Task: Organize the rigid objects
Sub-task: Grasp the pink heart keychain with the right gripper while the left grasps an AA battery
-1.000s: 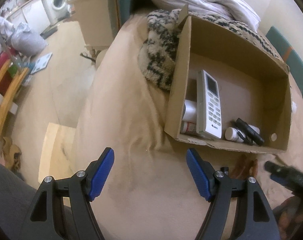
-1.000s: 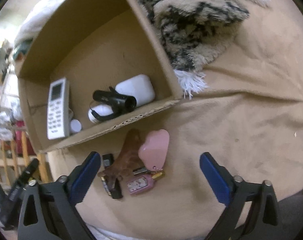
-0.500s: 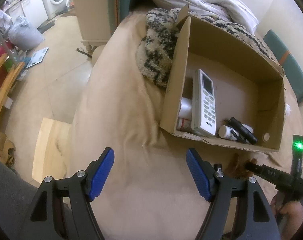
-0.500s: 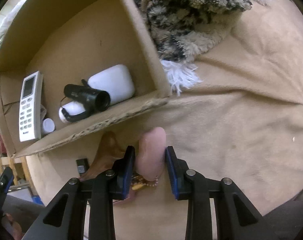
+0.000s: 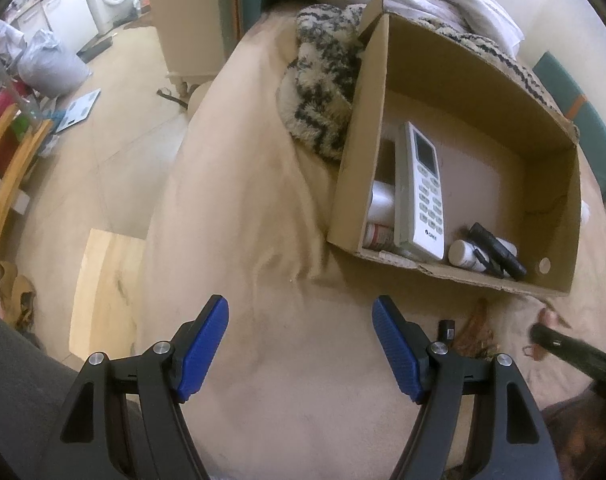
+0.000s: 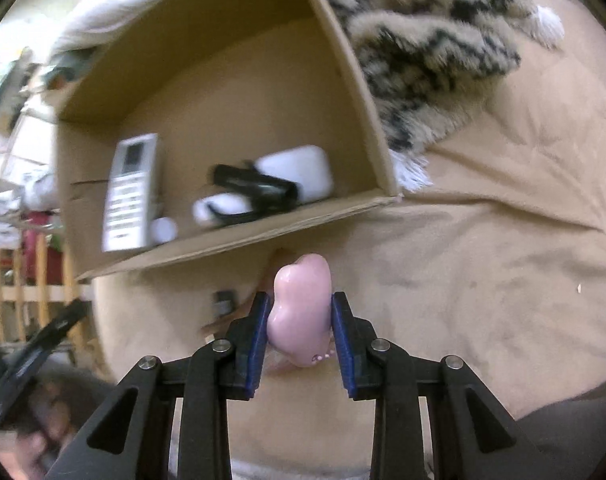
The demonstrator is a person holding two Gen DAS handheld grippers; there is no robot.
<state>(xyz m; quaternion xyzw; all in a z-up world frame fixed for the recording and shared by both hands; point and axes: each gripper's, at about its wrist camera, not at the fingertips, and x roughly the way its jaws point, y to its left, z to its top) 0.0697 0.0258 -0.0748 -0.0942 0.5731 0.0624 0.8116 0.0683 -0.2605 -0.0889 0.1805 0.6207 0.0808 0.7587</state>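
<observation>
My right gripper is shut on a glossy pink heart-shaped object and holds it just in front of the open cardboard box. The box holds a white remote, a black tube, a white case and small white bottles. In the left wrist view the box sits on the beige cover with the remote inside. My left gripper is open and empty over bare cover. A small black item and a brown thing lie in front of the box.
A fuzzy black-and-cream throw lies against the box's left side and also shows in the right wrist view. The bed edge drops to the floor at the left, with a wooden board beside it.
My right gripper closed on the pink heart and lifted it off the pile toward the box. My left gripper stayed open and hardly moved.
</observation>
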